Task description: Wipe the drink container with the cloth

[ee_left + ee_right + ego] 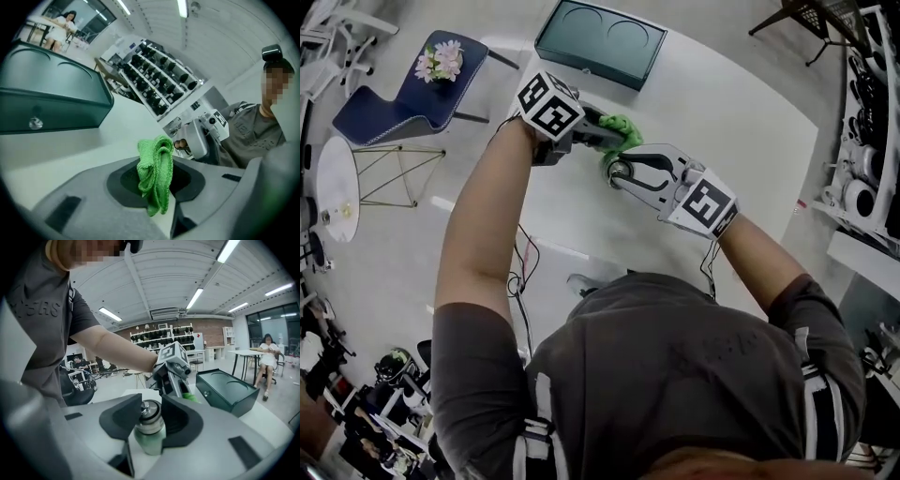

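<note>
Head view: over the white table (741,131), the left gripper (607,141) pinches the green cloth (622,129). The right gripper (621,174) clamps the drink container (150,430) just under its cap, cloth just beside it. Open tabletop spreads rightward; a dark green box (600,42) sits near the far edge.

Both forearms reach forward, left tool (607,139) and right tool (621,172) nearly tip-to-tip, each clamped.
</note>
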`<state>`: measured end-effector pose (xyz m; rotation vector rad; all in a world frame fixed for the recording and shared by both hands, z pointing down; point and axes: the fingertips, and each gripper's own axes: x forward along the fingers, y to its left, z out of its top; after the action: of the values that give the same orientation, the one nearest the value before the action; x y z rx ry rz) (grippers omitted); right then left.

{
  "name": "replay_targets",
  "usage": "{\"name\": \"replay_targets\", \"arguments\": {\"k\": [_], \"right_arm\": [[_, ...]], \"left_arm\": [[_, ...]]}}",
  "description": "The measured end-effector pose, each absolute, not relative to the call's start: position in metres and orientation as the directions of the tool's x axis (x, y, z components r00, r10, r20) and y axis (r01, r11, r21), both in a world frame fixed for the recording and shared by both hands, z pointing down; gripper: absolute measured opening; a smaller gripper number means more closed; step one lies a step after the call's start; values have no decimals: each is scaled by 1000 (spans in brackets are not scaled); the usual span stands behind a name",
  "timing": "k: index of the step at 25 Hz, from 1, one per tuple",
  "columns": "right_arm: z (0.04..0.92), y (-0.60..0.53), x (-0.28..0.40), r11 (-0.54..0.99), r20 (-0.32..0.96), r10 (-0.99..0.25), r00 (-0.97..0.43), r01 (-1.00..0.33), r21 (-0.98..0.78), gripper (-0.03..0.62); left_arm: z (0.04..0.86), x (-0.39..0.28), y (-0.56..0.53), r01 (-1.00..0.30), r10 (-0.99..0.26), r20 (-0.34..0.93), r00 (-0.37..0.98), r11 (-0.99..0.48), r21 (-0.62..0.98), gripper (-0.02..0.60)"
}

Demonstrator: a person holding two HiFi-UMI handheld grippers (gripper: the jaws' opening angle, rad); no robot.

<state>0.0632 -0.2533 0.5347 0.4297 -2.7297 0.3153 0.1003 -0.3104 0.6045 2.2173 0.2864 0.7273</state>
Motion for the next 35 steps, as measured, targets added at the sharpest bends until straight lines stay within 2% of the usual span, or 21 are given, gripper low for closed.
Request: {"name": "replay_targets", "arguments": {"k": [4,9,12,15,20,23,29,35], "right_arm": [[536,-254,62,931,384,-248,-889,-329,-160,121],[536,-252,67,932,388,-248,-888,-327,-154,121],[536,-249,73,931,390,-253,-885,-333,-153,121],[535,-250,73,929,392,-257,-883,-338,-152,121],[536,-252,67,929,402,-267,-876,-344,-133,120],[537,-250,70,929,415,-274,-867,-350,-117,118],[539,-250,70,923,428,-294,-855,-370,-105,115],[538,-252,66,920,430,-309,-848,-381,-89,103]], "left_arm": [[620,116,-301,6,485,418,768,-658,753,84],[633,118,-300,-64,414,473,777,-696,715,84],[643,107,-302,-170,310,567,763,-751,639,84],[634,77,-305,-297,143,609,780,-772,562,84],[591,15,-277,-457,-144,515,845,-695,556,84],[580,9,-246,-519,-274,461,844,-632,575,84],[603,18,-230,-648,-446,469,762,-508,568,84],[635,12,-236,-753,-467,602,648,-513,412,84]]}}
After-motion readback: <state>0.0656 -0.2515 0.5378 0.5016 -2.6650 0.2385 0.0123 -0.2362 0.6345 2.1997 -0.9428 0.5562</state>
